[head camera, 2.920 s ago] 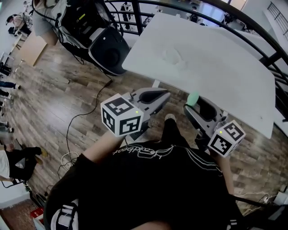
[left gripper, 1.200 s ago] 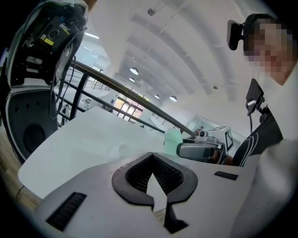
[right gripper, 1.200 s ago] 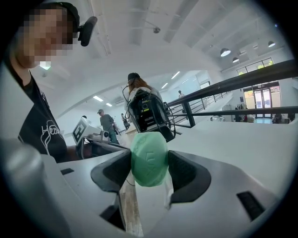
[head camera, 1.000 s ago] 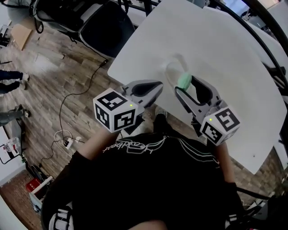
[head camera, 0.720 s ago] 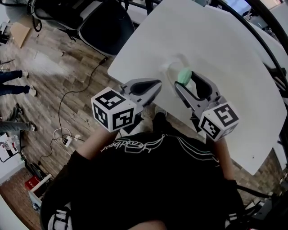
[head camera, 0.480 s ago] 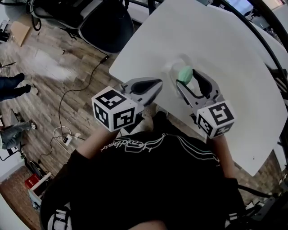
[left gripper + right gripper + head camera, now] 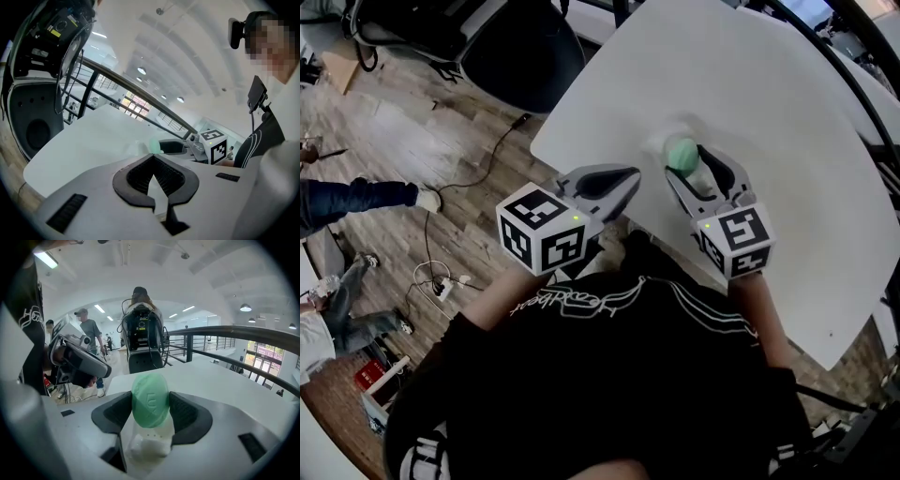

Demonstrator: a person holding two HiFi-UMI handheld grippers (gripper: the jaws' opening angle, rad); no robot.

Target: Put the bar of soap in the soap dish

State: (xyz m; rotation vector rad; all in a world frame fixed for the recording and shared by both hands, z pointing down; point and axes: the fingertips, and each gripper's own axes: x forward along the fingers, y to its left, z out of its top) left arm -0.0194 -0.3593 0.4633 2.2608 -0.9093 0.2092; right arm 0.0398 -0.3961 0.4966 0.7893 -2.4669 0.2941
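A black chair (image 7: 511,52) was seen on the wood floor at the far left. The left gripper (image 7: 626,180) was held at the near edge of the white table (image 7: 787,103). In the left gripper view, the jaws of the left gripper (image 7: 152,157) were seen closed tip to tip, with nothing between them. To the right, the right gripper (image 7: 692,165) was held over the table, close to that same edge, with its jaws clamped on the green soap (image 7: 680,152). In the right gripper view, the soap (image 7: 150,400) was seen held upright between the two pads, with the clear dish (image 7: 149,442) directly below it. Whether soap and dish touched could not be told. In the head view, the dish (image 7: 659,143) was seen resting on the table, partly covered by the soap. The two grippers were seen side by side and apart.
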